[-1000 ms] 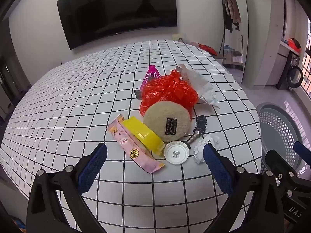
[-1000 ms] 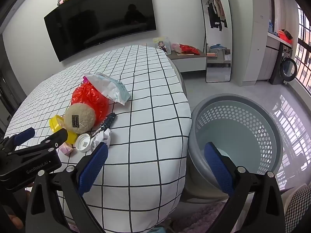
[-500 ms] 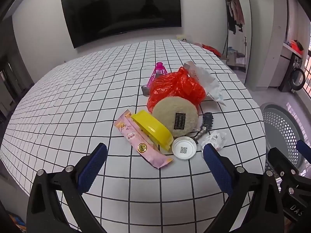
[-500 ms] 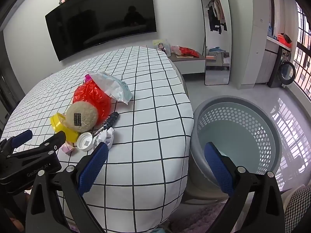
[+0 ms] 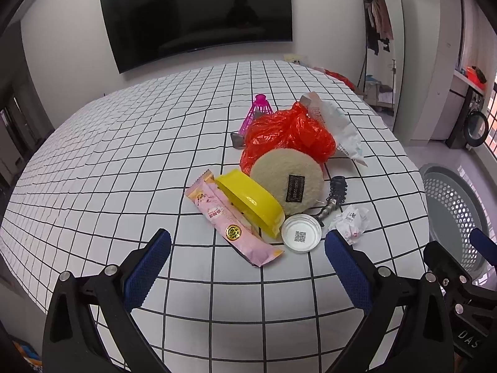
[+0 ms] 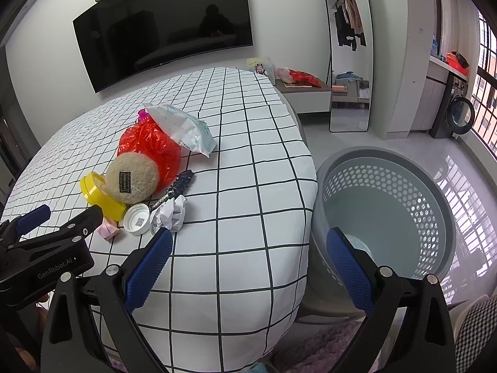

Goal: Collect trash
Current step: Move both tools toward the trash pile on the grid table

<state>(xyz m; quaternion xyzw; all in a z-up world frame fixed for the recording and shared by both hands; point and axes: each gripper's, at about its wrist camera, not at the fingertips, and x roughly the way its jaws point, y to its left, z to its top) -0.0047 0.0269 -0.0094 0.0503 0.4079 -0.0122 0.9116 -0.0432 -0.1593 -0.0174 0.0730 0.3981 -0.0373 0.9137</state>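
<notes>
Both grippers' fingers [image 5: 149, 264] gape empty above the grid-checked tablecloth [image 5: 124, 155], television [image 5: 198, 15] behind.

The left gripper [image 5: 247, 250] sits closer to the trash pile than a second ago: the pink wrapper [image 5: 231, 222] and white cap [image 5: 301, 232] now lie nearer its wide-apart blue fingers, and the pile has drifted rightward in its view. In the right wrist view the right gripper [image 6: 248, 251] has edged toward the table [image 6: 248, 186], so the crumpled paper [image 6: 170, 213] lies just past its left finger.
</notes>
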